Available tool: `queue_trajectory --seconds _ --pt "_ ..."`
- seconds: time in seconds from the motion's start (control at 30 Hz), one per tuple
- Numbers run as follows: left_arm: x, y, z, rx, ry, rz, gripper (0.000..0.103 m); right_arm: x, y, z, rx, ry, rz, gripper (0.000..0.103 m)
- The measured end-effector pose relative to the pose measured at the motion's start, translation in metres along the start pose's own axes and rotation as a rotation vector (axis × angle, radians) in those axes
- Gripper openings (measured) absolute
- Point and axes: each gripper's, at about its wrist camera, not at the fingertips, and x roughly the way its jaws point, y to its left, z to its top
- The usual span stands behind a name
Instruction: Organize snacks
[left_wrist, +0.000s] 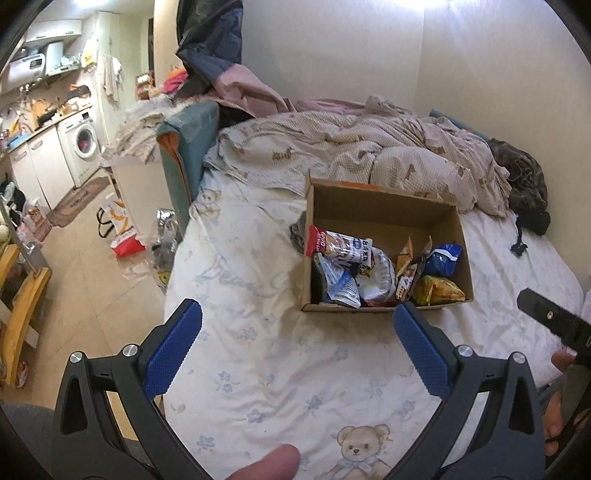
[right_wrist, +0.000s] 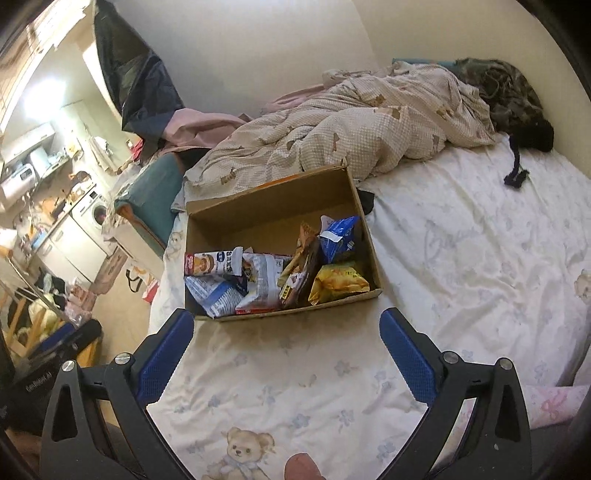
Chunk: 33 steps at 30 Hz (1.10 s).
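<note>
An open cardboard box (left_wrist: 384, 206) (right_wrist: 269, 206) sits on the bed's white bear-print sheet (left_wrist: 280, 369) (right_wrist: 461, 266). Several snack packets fill its near half: a red-and-white packet (left_wrist: 338, 243) (right_wrist: 212, 263) at the left, a blue bag (left_wrist: 443, 258) (right_wrist: 338, 240) and a yellow bag (left_wrist: 437, 290) (right_wrist: 338, 282) at the right. My left gripper (left_wrist: 297, 314) is open and empty, just short of the box's near wall. Also open and empty, my right gripper (right_wrist: 286, 325) hovers in front of the box. Its black body (left_wrist: 554, 323) shows at the right edge of the left wrist view.
A crumpled beige duvet (left_wrist: 369, 147) (right_wrist: 351, 125) lies behind the box, with dark clothing (left_wrist: 524, 184) (right_wrist: 509, 96) by the wall. Left of the bed are the floor, bags (left_wrist: 123, 229), a washing machine (left_wrist: 83, 147) and a wooden chair (left_wrist: 22, 306). A thumb (left_wrist: 269, 463) shows at the bottom.
</note>
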Motion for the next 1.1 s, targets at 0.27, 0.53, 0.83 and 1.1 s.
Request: queue_trajectory --seconds 0.27,0.53,0.83,1.1 --pt "-0.012 -0.010 -0.006 0.024 -0.084 0.003 0.103 -0.005 0.011 -0.007 -0.072 -0.088 -0.078 0.103" --pt "-0.008 -0.019 -0.005 0.047 -0.103 0.009 0.103 0.000 0.016 -0.006 -0.093 -0.094 -0.099 0.103" --pt "-0.004 -0.016 -0.005 0.028 -0.079 0.014 0.103 0.005 0.023 -0.007 -0.107 -0.091 -0.103 0.103" --pt "0.000 -0.015 -0.005 0.024 -0.058 0.007 0.103 0.005 0.024 -0.006 -0.111 -0.091 -0.106 0.103"
